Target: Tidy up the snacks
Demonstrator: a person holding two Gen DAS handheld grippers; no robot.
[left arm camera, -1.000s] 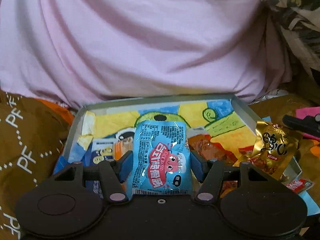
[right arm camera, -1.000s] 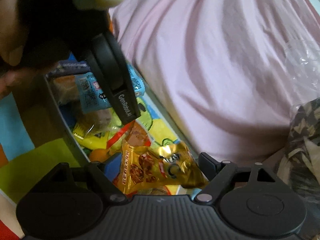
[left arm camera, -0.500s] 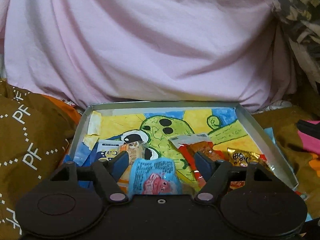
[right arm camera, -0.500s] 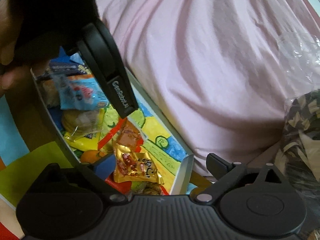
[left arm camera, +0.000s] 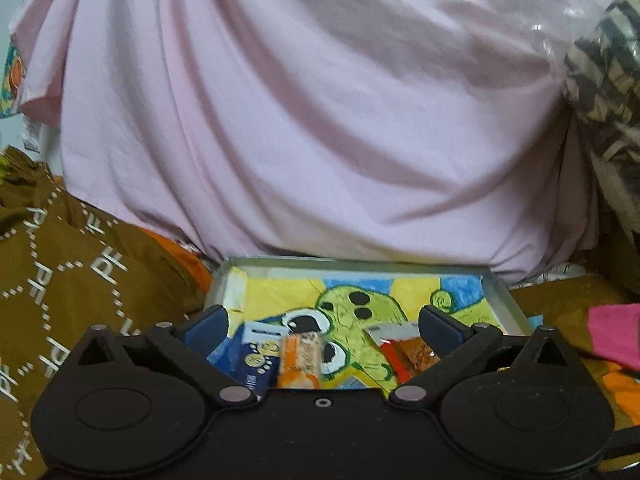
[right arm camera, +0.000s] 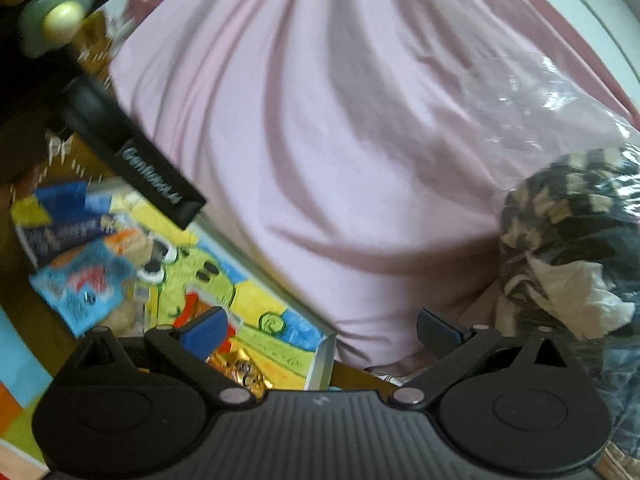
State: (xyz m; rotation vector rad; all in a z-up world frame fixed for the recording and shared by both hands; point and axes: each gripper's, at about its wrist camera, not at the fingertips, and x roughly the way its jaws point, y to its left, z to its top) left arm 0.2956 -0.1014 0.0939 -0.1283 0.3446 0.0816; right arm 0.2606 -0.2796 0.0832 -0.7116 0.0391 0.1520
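A tray (left arm camera: 505, 300) lies ahead of the left gripper (left arm camera: 323, 326), with a big draped cloth (left arm camera: 320, 120) rising just behind its far rim. A patterned blanket (left arm camera: 72, 280) lies left of the tray. Inside the tray, between the left gripper's spread fingers, a dark packet (left arm camera: 252, 354) lies left, a bar (left arm camera: 301, 356) in the middle, and a sachet (left arm camera: 404, 346) right. In the right wrist view, a pouch (right arm camera: 82, 286) lies in the tray's left part, on other packets. A foil packet (right arm camera: 242, 372) lies in the tray beside the right gripper (right arm camera: 322, 330). A plastic bag (right arm camera: 568, 240) sits to the right of the cloth.
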